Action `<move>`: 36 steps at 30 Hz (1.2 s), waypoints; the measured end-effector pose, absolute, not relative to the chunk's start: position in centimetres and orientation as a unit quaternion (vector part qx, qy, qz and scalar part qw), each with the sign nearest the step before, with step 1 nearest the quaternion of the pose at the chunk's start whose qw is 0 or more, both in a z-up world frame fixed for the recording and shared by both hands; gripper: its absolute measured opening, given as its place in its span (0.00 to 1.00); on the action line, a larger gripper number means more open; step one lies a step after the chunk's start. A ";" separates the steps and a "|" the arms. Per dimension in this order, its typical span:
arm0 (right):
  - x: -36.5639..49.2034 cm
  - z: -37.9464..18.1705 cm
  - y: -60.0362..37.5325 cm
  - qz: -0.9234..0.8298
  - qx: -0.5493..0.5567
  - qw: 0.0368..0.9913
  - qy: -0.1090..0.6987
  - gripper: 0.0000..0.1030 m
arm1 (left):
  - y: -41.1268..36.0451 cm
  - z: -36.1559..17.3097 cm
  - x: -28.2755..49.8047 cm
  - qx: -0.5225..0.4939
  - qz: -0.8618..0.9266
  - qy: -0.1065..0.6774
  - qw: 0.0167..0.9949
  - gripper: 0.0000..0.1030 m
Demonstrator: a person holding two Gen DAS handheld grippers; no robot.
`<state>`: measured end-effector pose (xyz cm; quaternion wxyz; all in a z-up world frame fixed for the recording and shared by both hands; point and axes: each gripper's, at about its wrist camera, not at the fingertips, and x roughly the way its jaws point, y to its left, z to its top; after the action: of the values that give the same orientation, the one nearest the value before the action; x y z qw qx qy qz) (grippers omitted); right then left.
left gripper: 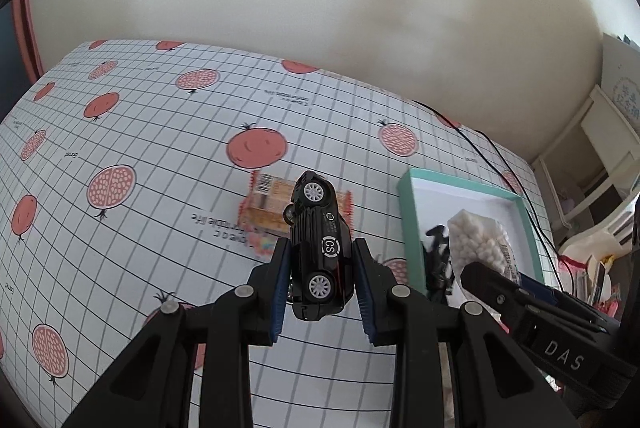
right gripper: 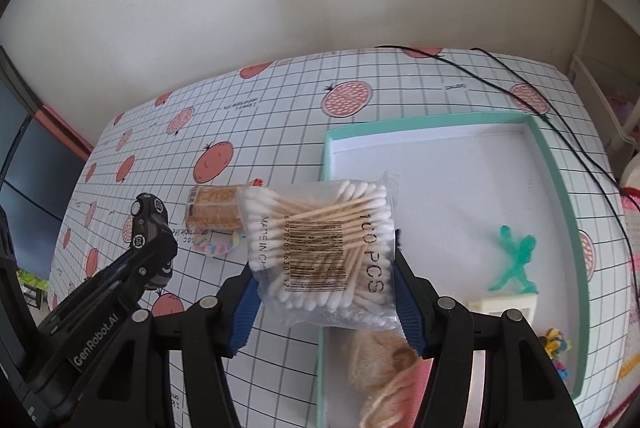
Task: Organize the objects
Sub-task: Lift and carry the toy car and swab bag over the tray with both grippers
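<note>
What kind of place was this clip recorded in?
Most likely a home room, a bedroom or study: a table under a pomegranate-print cloth against a plain wall, white shelving beside it, and household clutter past the table's edge.

The box (right gripper: 560,187) sits on the desk (right gripper: 280,99), with a snack pack (right gripper: 214,214) to its left. Inside the box lie a figurine (right gripper: 516,260) and a plush toy (right gripper: 380,368).

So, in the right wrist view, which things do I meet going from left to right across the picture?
Black toy car held in the left claw → snack packet → bag of cotton swabs held in the right claw → green figure in the teal tray.
</note>
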<state>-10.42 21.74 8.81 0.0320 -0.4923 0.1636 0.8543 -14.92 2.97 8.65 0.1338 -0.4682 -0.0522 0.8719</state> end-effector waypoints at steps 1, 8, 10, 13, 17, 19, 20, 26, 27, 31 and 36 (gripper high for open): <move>-10.2 8.9 22.2 0.854 -0.492 0.036 0.165 0.61 | 3.5 8.7 -14.7 -0.468 0.872 -0.049 0.137 0.31; -9.1 9.1 25.6 0.852 -0.487 0.058 0.184 0.61 | 8.2 8.9 -12.7 -0.467 0.867 -0.016 0.171 0.31; -8.9 9.1 26.4 0.851 -0.487 0.063 0.188 0.61 | 9.6 8.8 -12.1 -0.469 0.864 -0.007 0.181 0.31; -8.4 8.9 27.5 0.849 -0.487 0.071 0.193 0.61 | 11.6 8.4 -11.4 -0.475 0.858 0.004 0.197 0.31; -7.8 8.8 29.0 0.846 -0.486 0.082 0.201 0.61 | 13.6 7.8 -10.4 -0.485 0.849 0.008 0.210 0.31; -7.4 8.7 29.6 0.845 -0.486 0.086 0.205 0.61 | 14.4 7.7 -10.1 -0.487 0.846 0.010 0.215 0.31; -7.3 8.7 29.9 0.845 -0.486 0.088 0.206 0.61 | 14.7 7.6 -9.9 -0.488 0.845 0.011 0.217 0.31; -6.7 7.9 31.4 0.839 -0.492 0.101 0.209 0.61 | 15.5 6.8 -9.6 -0.498 0.839 0.018 0.217 0.31; -6.6 7.7 31.6 0.837 -0.495 0.103 0.210 0.61 | 15.6 6.6 -9.7 -0.501 0.838 0.017 0.217 0.31; -6.6 6.8 31.8 0.831 -0.505 0.106 0.210 0.61 | 15.7 5.8 -9.8 -0.512 0.831 0.011 0.216 0.31; -6.7 6.2 32.0 0.827 -0.510 0.109 0.210 0.61 | 15.8 4.9 -10.0 -0.524 0.824 0.003 0.218 0.31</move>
<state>-6.65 31.98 6.17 0.1090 -0.5099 0.2104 0.8269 -10.01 15.77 4.90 0.2180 -0.5237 0.0029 0.8236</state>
